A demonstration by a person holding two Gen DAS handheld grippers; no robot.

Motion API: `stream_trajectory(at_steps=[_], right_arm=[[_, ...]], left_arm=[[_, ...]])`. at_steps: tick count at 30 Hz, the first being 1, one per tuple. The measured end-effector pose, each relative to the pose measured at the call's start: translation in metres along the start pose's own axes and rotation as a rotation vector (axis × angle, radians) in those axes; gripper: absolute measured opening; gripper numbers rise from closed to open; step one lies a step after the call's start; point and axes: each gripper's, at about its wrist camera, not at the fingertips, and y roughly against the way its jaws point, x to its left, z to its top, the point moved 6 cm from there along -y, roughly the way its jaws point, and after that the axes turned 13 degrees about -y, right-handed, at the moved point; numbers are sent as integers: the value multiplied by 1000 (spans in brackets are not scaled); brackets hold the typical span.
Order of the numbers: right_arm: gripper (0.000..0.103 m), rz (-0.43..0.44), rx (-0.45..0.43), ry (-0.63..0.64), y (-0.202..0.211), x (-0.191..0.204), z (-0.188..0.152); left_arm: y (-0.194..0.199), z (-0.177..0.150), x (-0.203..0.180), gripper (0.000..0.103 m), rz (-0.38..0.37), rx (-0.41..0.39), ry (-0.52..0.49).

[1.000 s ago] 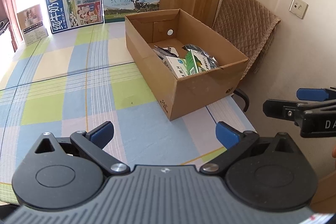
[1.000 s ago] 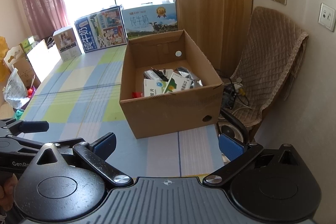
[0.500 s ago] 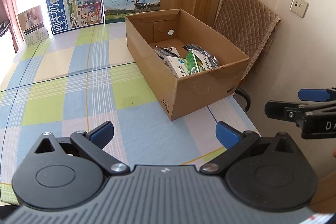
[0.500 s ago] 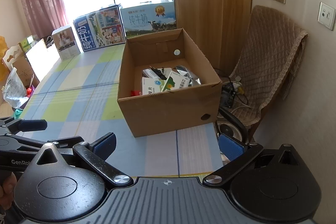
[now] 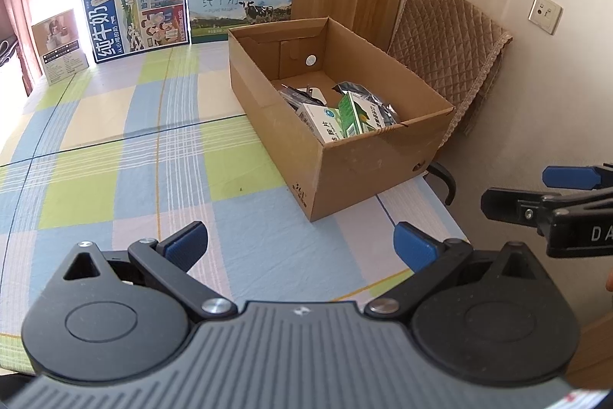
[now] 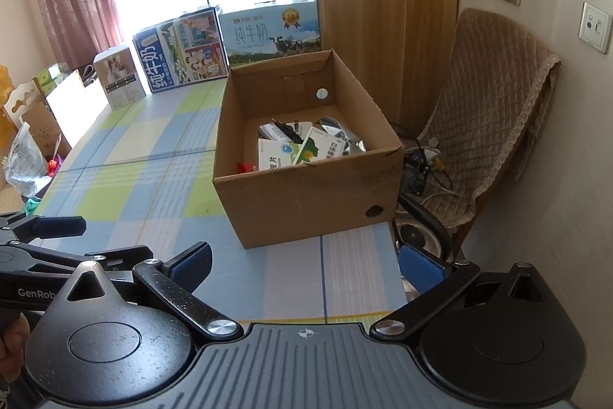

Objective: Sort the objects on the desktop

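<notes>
Grippers: left gripper [image 5: 300, 243] and right gripper [image 6: 304, 262] both w/ jaws spread wide, nothing between the blue pads; both hang over the near table edge, apart from the box.
Box place: cardboard box [image 5: 367, 171] stands on the checked tablecloth [image 5: 115, 156], at approx 1 o'clock from the left gripper and 12 o'clock from the right one, close to the table's right edge.
Box axis: long axis runs from near to far, slightly turned toward 11 o'clock in the left wrist view; open top faces up, a short wall w/ a round hole faces the right camera.
Contents: white-green cartons [image 6: 295, 154], a silver foil bag [image 6: 343, 137], a dark cable and sth small and red already lie inside; the cartons lean on the near wall.
Table: no loose item seen on the cloth; 3 milk boxes [image 5: 239, 2] stand at the far edge, approx 11 o'clock.
Progress: sorting looks done or nearly done, in my judgement.
Risk 1: box sits near the edge, so a push from the left side could slide it off toward the chair [image 6: 494, 110].
Risk 2: reaching in w/ wide jaws could catch the near wall and tip the leaning cartons.
</notes>
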Motion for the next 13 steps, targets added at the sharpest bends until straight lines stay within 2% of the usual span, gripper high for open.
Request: stream_trajectory(at_steps=[13], right_arm=[[101,-2,4,-1,-1,-2,-4]], left_arm=[[0,1,-2,102,-14,-15,4]])
